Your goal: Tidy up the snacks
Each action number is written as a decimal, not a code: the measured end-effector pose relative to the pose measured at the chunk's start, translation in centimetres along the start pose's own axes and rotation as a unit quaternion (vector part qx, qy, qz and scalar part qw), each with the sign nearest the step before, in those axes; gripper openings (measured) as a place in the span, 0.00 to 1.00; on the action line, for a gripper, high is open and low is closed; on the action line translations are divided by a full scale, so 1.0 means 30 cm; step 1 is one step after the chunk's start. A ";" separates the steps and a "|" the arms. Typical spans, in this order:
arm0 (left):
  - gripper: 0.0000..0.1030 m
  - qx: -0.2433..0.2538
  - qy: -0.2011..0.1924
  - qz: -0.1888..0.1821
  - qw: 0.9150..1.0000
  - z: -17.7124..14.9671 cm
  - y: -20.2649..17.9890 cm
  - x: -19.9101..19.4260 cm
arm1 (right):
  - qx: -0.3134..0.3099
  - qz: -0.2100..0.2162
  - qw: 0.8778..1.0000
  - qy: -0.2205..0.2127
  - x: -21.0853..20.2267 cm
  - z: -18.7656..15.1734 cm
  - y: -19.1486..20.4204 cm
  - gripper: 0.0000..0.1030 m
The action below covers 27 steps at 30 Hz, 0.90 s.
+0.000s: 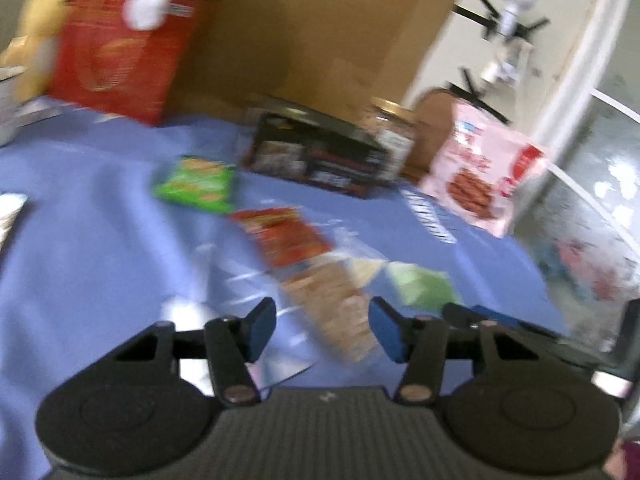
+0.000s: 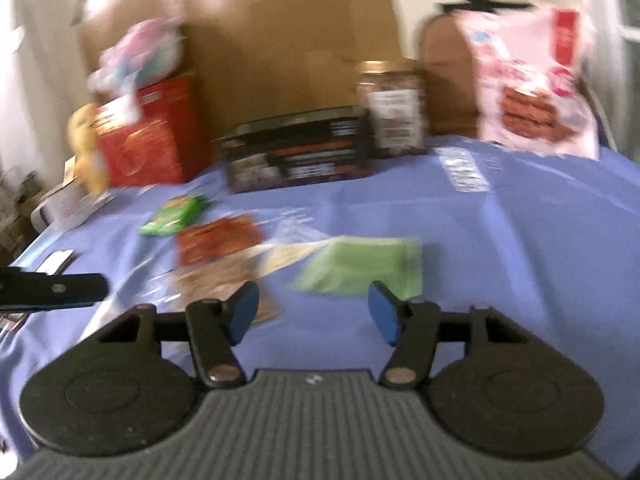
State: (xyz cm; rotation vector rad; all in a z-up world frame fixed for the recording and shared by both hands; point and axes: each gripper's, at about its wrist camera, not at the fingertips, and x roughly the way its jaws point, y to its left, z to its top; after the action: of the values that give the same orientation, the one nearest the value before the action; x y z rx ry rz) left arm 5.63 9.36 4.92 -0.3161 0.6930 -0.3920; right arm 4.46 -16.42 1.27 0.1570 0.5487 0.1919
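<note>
Both views smeared by motion blur — fine print unreadable. I see the snacks spread on a blue cloth point(image 2: 500, 240) over the tabletop.

Left gripper point(image 1: 322, 330): fingers point(image 1: 260, 330) partly apart, nothing pressed between them. A clear-wrapped pack of tan crackers point(image 1: 332, 300) lies just ahead at 12 o'clock, showing in the gap; I cannot tell if it touches a pad. Behind it at 11 o'clock a red snack packet point(image 1: 288, 236), overlapping the cracker pack's far end. A green chip bag point(image 1: 196, 184) sits further out at 10 o'clock. A pale green pouch point(image 1: 420, 284) lies at 1 o'clock.

Right gripper point(image 2: 312, 312): fingers moderately wide, empty, only cloth between them. The pale green pouch is just beyond its right finger.

Far edge, against a cardboard sheet point(image 2: 280, 40): a red box point(image 2: 152, 140) at 10 o'clock, a dark flat box point(image 2: 296, 156) at 12, a gold-lidded jar point(image 2: 394, 112) touching its right end, and a pink cookie bag point(image 2: 532, 88) standing at 2 o'clock.
</note>
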 end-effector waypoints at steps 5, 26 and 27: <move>0.45 0.036 0.048 -0.052 0.997 0.088 -0.116 0.197 | 0.048 0.002 0.998 0.030 0.052 0.031 -0.153 0.52; 0.35 0.062 0.051 -0.045 0.996 0.359 -0.179 0.447 | -0.141 0.110 0.984 -0.004 0.241 0.252 -0.094 0.45; 0.35 0.061 0.038 -0.043 0.997 0.403 -0.171 0.445 | -0.143 0.112 0.983 -0.017 0.258 0.289 -0.079 0.45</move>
State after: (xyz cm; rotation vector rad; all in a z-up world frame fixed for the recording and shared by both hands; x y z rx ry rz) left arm 21.85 0.67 8.42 -0.2171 0.7278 -0.5275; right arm 15.86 -17.84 4.23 -0.0592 0.4635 0.4835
